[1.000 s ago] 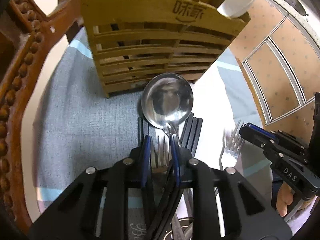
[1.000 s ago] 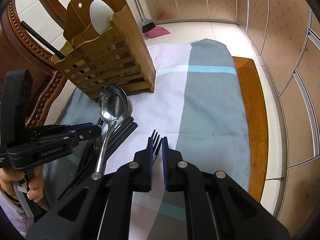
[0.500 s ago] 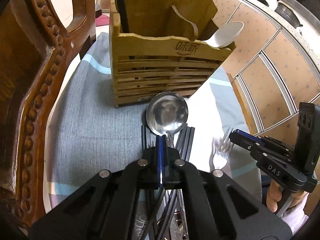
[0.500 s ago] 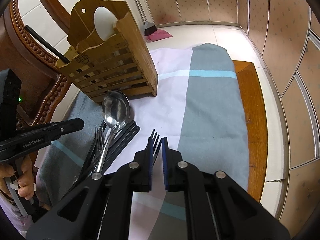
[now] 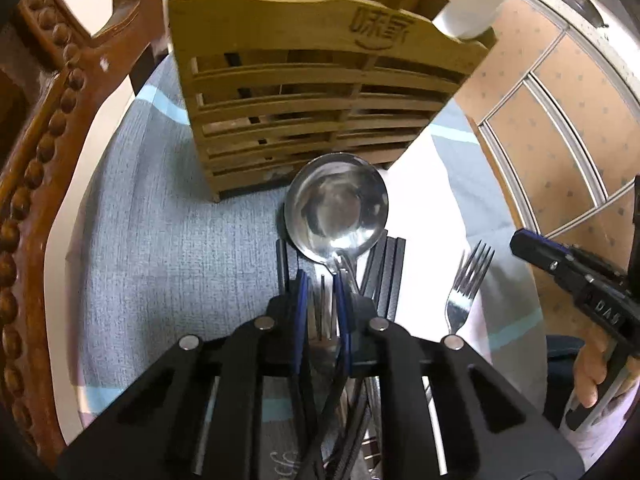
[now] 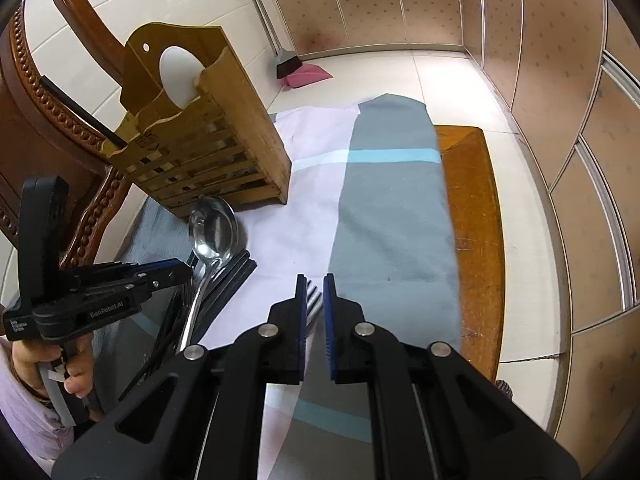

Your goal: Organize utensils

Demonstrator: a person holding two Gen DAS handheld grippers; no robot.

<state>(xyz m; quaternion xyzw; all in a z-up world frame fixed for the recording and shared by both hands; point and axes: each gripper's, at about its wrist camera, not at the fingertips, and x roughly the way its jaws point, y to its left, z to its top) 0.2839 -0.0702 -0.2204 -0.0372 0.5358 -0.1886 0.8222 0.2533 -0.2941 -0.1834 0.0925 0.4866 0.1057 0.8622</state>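
A carved chair (image 5: 44,128) hems the left, where the left gripper (image 5: 320,288), slightly parted, straddles 1 fork (image 5: 323,312) by the spoon (image 5: 336,208) below the wooden holder (image 5: 320,92); rightward, the narrowly open right gripper (image 6: 315,292) straddles another fork (image 6: 313,300) beside open grey cloth (image 6: 396,216).

A wooden table (image 6: 472,200) stands on a pale tiled floor (image 6: 520,184), and a cloth (image 6: 396,200) in grey, white and light-blue stripes covers most of its top, leaving the right edge bare. A carved dark-wood chair (image 6: 28,92) with a beaded rim stands at the table's left edge. Tan dotted wall panels (image 6: 580,80) in metal frames line the far and right walls. A broom and pink dustpan (image 6: 300,72) rest against the far wall.
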